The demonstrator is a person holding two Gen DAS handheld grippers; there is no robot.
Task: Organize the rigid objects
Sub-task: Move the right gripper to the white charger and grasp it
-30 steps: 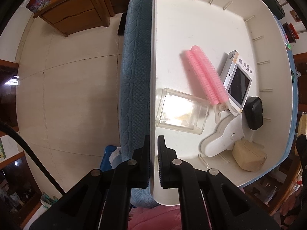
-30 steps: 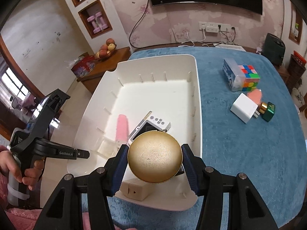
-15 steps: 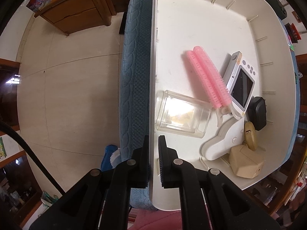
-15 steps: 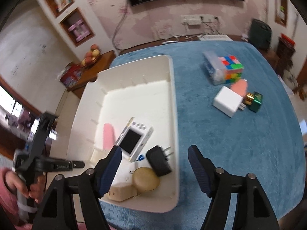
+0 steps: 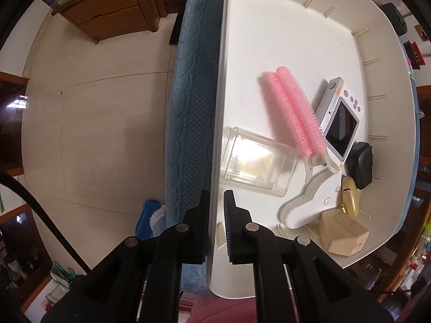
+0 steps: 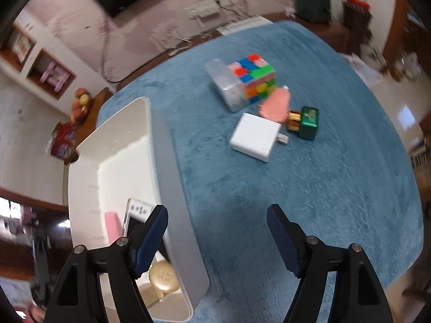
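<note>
The gold disc that was between the right tool's pads a second ago now lies in the near right corner of the bin, beside the black plug. That tool's jaws have just been opening; they are spread and empty, over the blue tabletop. The left tool pinches the bin's near left wall. I judge the cube, the white charger and the green bottle, on the far right, remain to be collected.

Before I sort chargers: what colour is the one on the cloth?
White charger, clearest in right wrist view.
</note>
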